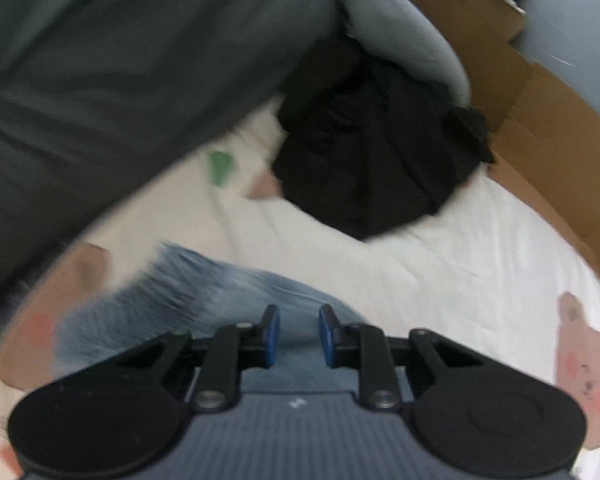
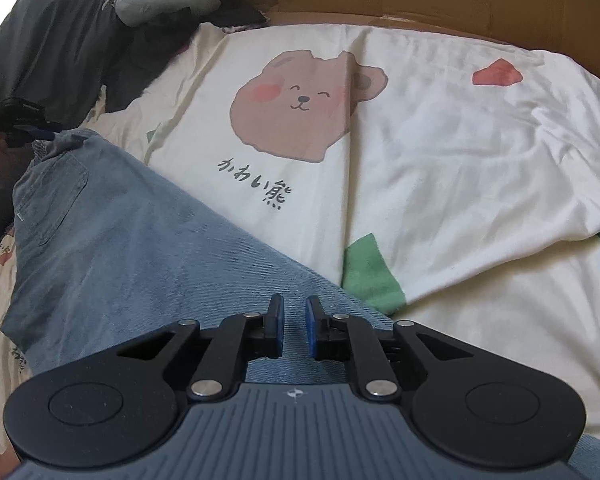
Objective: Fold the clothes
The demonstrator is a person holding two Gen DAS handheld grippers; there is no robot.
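Blue denim jeans (image 2: 112, 240), faded, pocket up, on bedsheet (image 2: 460, 168)

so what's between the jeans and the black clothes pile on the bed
In the left wrist view, only bare cream bedsheet lies between the jeans and the black clothes pile; no garment sits in that stretch.

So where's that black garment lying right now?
In the left wrist view, the black garment lies crumpled on the white sheet, beyond the jeans, against the cardboard.
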